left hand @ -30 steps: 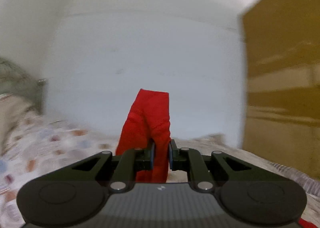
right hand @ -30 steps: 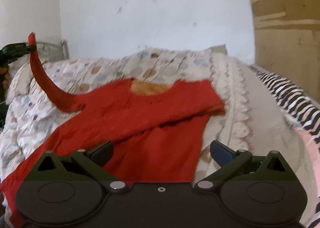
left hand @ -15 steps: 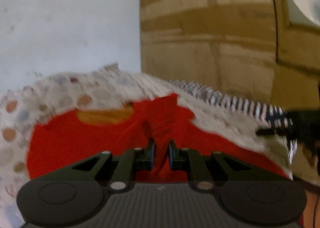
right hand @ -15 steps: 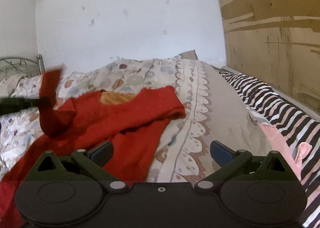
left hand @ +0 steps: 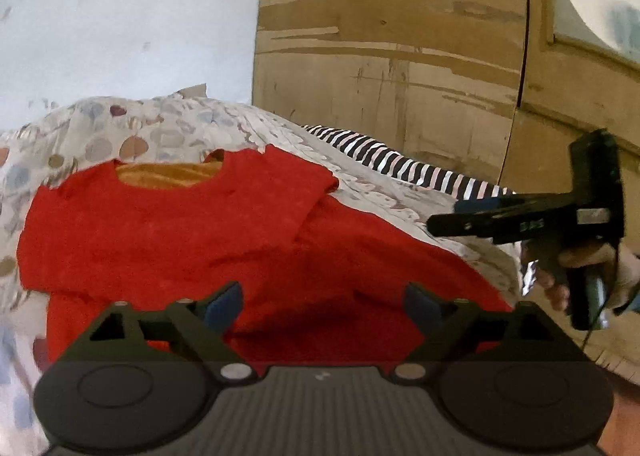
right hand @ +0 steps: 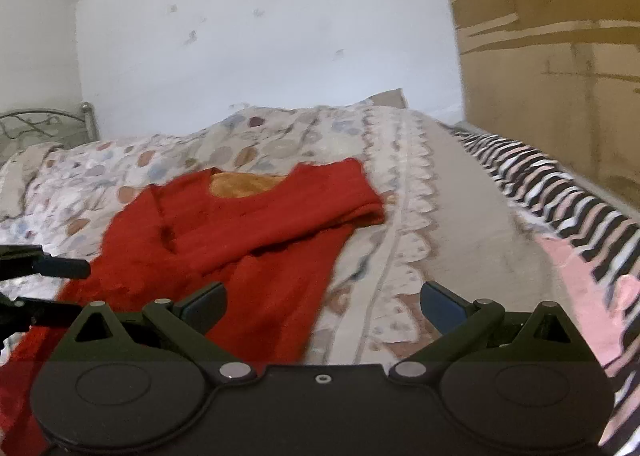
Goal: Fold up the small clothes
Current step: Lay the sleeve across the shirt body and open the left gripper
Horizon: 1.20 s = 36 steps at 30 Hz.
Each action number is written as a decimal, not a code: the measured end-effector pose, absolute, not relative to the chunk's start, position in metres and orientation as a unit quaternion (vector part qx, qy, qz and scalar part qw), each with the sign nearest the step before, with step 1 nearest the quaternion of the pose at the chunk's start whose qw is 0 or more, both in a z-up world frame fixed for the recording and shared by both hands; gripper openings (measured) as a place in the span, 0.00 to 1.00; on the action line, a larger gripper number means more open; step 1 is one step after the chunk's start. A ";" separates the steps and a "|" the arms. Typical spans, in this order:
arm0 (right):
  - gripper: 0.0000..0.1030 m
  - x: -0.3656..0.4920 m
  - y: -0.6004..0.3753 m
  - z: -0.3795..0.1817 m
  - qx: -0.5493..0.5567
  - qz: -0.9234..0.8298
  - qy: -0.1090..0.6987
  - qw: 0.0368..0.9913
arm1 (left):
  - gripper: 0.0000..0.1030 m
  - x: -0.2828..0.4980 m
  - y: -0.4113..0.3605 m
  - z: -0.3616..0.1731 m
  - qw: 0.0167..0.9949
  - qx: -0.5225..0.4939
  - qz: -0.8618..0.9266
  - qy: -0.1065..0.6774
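The red top [right hand: 240, 240] is soft, fuzzy knit cloth, matt, with an orange-gold lining at the neck. It lies on a bedspread [right hand: 280, 143] of thin printed cotton-like cloth, matt and rumpled, beside a striped black, white and pink fabric [right hand: 560, 207]. The wardrobe [left hand: 400, 55] is worn wood with scuffed, patchy, dull paint. The wall [right hand: 260, 35] is matt painted plaster, marked. The bed frame [right hand: 48, 123] is curled metal. Both claws, left claw [left hand: 322, 302] and right claw [right hand: 324, 302], are matt black plastic with smooth blue pads and shiny metal pins.
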State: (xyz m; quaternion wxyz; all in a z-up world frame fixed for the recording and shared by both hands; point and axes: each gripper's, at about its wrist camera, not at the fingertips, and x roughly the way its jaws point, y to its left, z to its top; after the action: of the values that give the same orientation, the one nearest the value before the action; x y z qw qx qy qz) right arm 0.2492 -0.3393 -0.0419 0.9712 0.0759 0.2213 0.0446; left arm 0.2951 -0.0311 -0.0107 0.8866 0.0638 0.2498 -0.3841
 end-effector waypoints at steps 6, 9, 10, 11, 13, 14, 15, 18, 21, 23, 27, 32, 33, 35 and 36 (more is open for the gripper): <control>0.99 0.260 -0.323 -0.043 0.057 0.080 0.242 0.965 | 0.96 0.289 -0.002 -0.005 0.927 0.094 -0.272 0.241; 0.99 0.268 -0.314 -0.043 0.055 0.093 0.244 0.964 | 0.96 0.304 0.025 -0.008 0.947 0.065 -0.192 0.250; 0.99 0.272 -0.309 -0.043 0.053 0.097 0.246 0.963 | 0.97 0.311 0.034 -0.010 0.951 0.056 -0.169 0.251; 0.99 0.277 -0.304 -0.042 0.051 0.102 0.249 0.962 | 0.97 0.318 0.043 -0.012 0.956 0.051 -0.146 0.250; 0.99 0.289 -0.293 -0.041 0.048 0.108 0.255 0.960 | 0.99 0.337 0.054 -0.018 0.960 0.063 -0.110 0.249; 0.99 0.295 -0.288 -0.041 0.046 0.110 0.258 0.959 | 0.99 0.350 0.058 -0.023 0.959 0.084 -0.084 0.256; 0.99 0.300 -0.283 -0.040 0.045 0.110 0.261 0.958 | 0.99 0.359 0.060 -0.028 0.958 0.101 -0.063 0.261; 1.00 0.316 -0.271 -0.036 0.062 0.120 0.258 0.957 | 0.99 0.389 0.066 -0.040 0.955 0.123 -0.043 0.266; 1.00 0.330 -0.260 -0.036 0.082 0.139 0.252 0.954 | 0.99 0.412 0.083 -0.047 0.960 0.063 -0.080 0.262; 1.00 0.339 -0.253 -0.039 0.082 0.145 0.251 0.953 | 0.98 0.423 0.100 -0.047 0.961 -0.018 -0.115 0.251; 0.96 0.354 -0.247 -0.055 0.072 0.143 0.280 0.947 | 0.98 0.442 0.122 -0.048 0.954 -0.105 -0.142 0.243; 0.97 0.356 -0.242 -0.064 0.062 0.141 0.290 0.945 | 0.91 0.480 0.131 -0.050 0.951 -0.131 -0.132 0.247; 0.98 0.356 -0.242 -0.065 0.061 0.141 0.290 0.945 | 0.88 0.489 0.131 -0.051 0.948 -0.139 -0.134 0.252; 0.98 0.355 -0.242 -0.067 0.061 0.141 0.290 0.945 | 0.79 0.506 0.132 -0.054 0.941 -0.143 -0.145 0.270; 0.99 0.355 -0.241 -0.068 0.060 0.141 0.291 0.944 | 0.67 0.516 0.132 -0.058 0.936 -0.141 -0.152 0.285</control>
State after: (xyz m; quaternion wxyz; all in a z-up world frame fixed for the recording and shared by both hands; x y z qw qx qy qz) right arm 0.3555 -0.2413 -0.0676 0.9443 0.0603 0.2913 0.1411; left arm 0.5159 0.1315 -0.0579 0.9358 -0.1412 0.2852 -0.1518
